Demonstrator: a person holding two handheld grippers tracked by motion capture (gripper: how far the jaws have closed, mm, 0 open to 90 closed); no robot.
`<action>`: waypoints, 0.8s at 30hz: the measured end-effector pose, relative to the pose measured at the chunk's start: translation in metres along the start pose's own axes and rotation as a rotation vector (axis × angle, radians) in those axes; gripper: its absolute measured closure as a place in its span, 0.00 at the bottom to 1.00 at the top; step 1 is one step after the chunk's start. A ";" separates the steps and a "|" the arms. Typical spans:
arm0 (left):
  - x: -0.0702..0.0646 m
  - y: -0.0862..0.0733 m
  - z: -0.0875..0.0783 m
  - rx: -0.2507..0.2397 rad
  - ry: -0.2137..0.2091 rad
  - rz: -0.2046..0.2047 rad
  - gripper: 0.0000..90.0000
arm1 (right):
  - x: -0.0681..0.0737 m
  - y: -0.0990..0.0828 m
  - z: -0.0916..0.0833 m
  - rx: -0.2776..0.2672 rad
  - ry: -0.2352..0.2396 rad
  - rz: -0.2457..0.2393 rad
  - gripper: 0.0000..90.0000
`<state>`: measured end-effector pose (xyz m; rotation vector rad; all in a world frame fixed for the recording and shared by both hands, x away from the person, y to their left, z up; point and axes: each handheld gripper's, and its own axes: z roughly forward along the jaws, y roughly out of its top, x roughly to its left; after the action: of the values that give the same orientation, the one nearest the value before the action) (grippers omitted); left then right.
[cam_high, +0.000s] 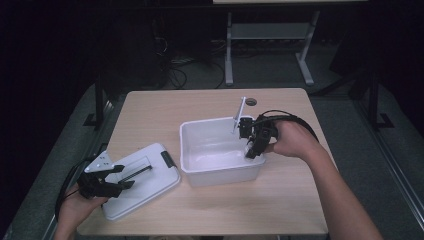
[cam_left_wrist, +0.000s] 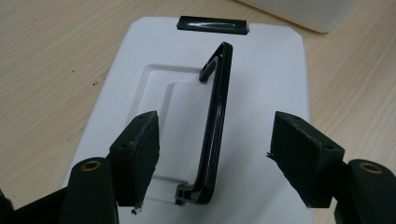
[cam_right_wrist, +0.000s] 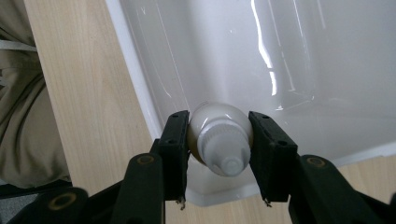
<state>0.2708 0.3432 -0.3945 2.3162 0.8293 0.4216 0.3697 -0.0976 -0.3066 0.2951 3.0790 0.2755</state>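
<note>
Right gripper is clamping a white capped tube over the open white bin, cap toward the camera; left gripper, jaws spread, is straddling the lid's raised black handle.

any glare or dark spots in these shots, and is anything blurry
High view: surroundings nearly black, table lit. Right gripper view: bright glare streaks on the bin wall; the bottle in the right claw looks soft. Left gripper view: even light, the lid and its black handle sharp.
</note>
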 end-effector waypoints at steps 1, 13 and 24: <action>0.000 0.000 0.000 0.000 0.000 0.000 0.36 | 0.000 0.000 0.000 0.000 0.000 0.000 0.66; 0.000 -0.001 0.000 0.005 -0.001 -0.005 0.35 | -0.002 -0.001 0.016 0.003 0.004 0.008 0.66; 0.000 -0.002 0.002 0.007 -0.008 -0.010 0.35 | -0.005 -0.004 0.030 0.014 0.007 0.012 0.66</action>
<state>0.2710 0.3440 -0.3970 2.3174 0.8397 0.4060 0.3753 -0.0973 -0.3365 0.3138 3.0886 0.2569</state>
